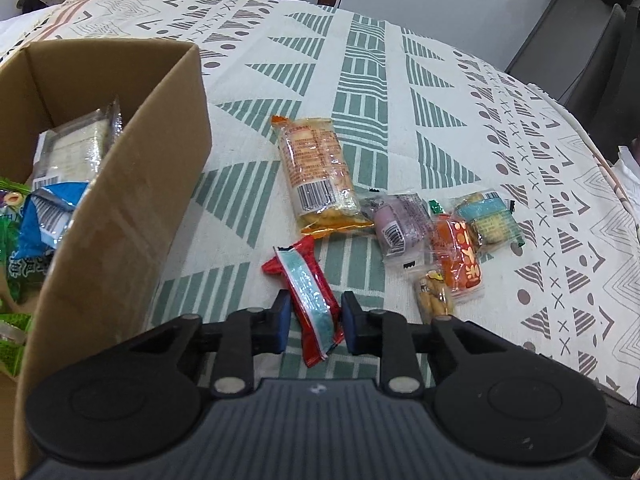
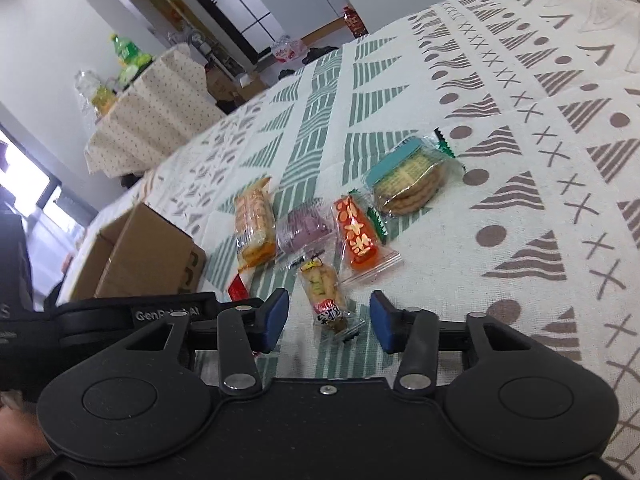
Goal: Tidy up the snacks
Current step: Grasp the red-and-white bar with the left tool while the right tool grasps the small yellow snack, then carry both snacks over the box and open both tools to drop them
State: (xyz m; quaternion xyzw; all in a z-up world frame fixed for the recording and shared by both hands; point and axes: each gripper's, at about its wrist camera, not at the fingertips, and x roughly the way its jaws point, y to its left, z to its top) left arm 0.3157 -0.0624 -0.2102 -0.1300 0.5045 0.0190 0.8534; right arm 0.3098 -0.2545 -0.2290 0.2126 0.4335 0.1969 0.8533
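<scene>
The left claw (image 1: 313, 322) is closed on the red packet (image 1: 308, 292), its blue pads pressing the wrapper from both sides near its lower end. The cardboard box (image 1: 120, 200), already holding several snacks, stands just to this claw's left on the table (image 1: 520, 160).

The right claw (image 2: 329, 322) is not gripping yet: its pads stand either side of the small yellow packet (image 2: 326, 296) with a gap on each side, and the packet lies flat on the cloth.

Risks, as I judge them:
- The red packet is pinched close to one end, so its long free end may swing or slip out during the lift. The slick wrapper makes this more likely.
- Carried low, the free end could catch the near box wall and drop outside.
- The yellow packet lies slightly askew between the right claw's pads, so closing may twist it or catch only the crimped edge.
- The orange packet (image 2: 358, 240) and purple packet (image 2: 302, 232) sit just ahead of the right claw, and pushing forward could nudge them.
</scene>
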